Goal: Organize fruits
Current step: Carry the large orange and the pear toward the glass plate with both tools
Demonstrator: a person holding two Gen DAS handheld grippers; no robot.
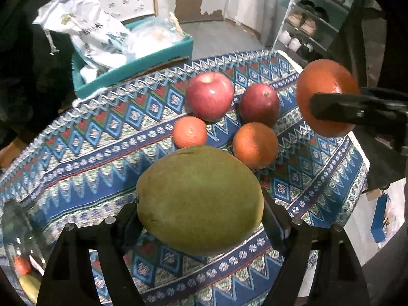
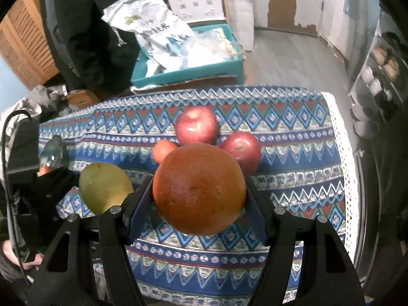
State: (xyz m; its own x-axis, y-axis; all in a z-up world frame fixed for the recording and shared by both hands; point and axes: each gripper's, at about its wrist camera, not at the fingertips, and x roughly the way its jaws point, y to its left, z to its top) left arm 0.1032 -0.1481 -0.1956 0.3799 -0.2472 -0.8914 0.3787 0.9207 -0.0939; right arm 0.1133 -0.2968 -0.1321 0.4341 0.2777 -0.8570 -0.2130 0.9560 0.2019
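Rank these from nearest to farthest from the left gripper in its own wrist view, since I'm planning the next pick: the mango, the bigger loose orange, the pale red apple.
1. mango: between the left gripper jaws.
2. bigger loose orange: on the cloth, just beyond, to the right.
3. pale red apple: farther back, centre.

Two red apples: one (image 1: 209,96) and a darker one (image 1: 259,104) ahead of the left hand-held gripper (image 1: 201,219). Three oranges: a small one (image 1: 190,132), a mid one (image 1: 255,144), and a large one (image 2: 199,188) between the right hand-held gripper (image 2: 200,199) fingers. One green mango (image 1: 200,199), between the left's fingers. One glass bowl (image 1: 12,232) to its left, contents partly cut off. Two grippers.
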